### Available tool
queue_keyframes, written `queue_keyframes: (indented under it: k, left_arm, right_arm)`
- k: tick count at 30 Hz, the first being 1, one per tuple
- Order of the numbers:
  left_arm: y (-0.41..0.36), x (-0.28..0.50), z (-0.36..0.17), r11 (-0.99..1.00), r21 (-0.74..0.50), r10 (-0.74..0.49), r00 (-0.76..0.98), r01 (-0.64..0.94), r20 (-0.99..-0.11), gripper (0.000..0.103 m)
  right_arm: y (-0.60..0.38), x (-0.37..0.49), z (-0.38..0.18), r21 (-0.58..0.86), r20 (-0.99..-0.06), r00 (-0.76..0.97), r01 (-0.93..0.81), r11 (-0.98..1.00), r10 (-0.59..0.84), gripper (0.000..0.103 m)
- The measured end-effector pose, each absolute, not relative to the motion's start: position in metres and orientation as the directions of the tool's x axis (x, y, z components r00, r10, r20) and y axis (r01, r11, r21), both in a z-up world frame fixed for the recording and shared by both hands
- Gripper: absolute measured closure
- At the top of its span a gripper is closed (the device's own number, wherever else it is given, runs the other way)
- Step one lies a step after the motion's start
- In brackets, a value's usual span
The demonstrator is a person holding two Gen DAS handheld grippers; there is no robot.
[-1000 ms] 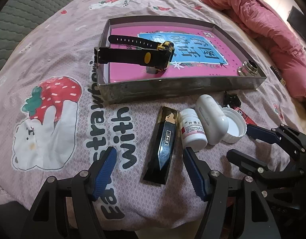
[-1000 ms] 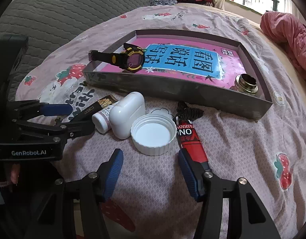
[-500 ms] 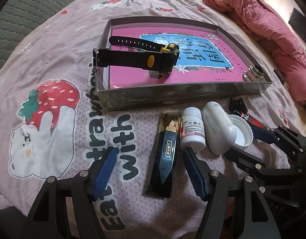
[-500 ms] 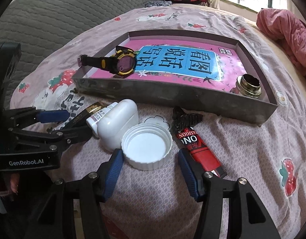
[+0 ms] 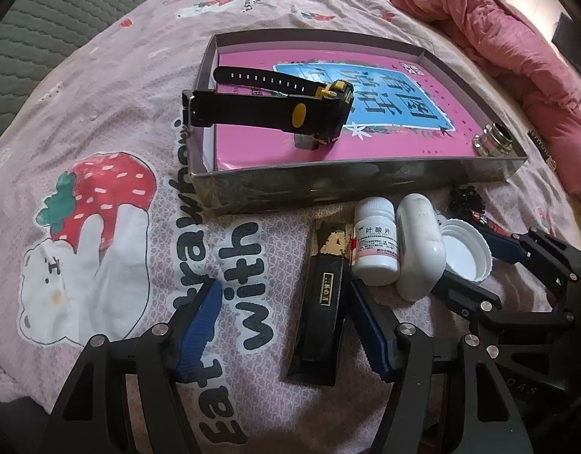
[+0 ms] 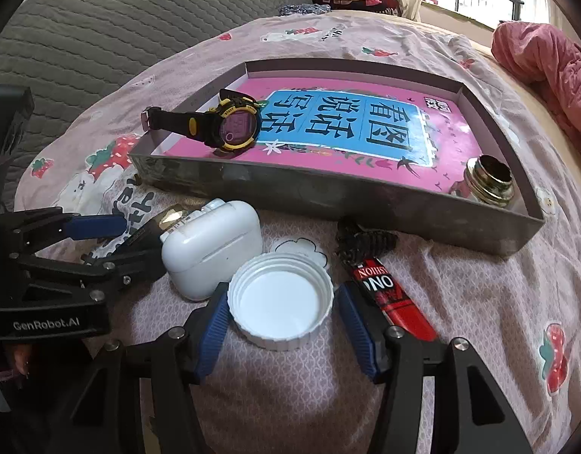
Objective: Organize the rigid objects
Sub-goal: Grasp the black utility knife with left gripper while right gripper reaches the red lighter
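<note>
Both grippers sit low over the bedsheet (image 5: 112,87), jaws apart, nothing clamped. Right gripper (image 6: 282,316) straddles the white cap (image 6: 281,302); pads beside it, not pressing. Left gripper (image 5: 282,321) has the black case (image 5: 322,302) between its fingers, nearer the right one. Just past: pill bottle (image 5: 377,242), white earbud case (image 6: 211,249), red tube (image 6: 388,295). Farther: grey tray (image 6: 328,189) holding pink book (image 6: 328,132), watch (image 6: 229,128), metal fitting (image 6: 489,181).

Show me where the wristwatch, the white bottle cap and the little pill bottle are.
wristwatch (image 6: 235,130): right wrist view, on its purple face.
white bottle cap (image 6: 281,304): right wrist view, on its inner floor.
pill bottle (image 5: 377,244): left wrist view, on its label.
</note>
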State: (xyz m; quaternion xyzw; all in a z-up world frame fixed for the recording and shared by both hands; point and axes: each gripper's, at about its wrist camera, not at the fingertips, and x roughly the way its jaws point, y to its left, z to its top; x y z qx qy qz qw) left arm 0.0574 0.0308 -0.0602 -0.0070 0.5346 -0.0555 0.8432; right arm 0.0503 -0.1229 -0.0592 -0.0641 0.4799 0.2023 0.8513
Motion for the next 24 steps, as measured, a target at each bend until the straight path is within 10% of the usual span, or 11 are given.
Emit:
queue_keyframes:
  k: [24]
  left_arm:
    - [0.0260,0.0622,-0.0674,0.994,-0.062,-0.099,0.456,0.094,-0.885,0.037]
  right_arm:
    - [-0.1286,0.0514,-0.0551,0.140,-0.830,0.447,-0.413,0.900,0.334,0.053]
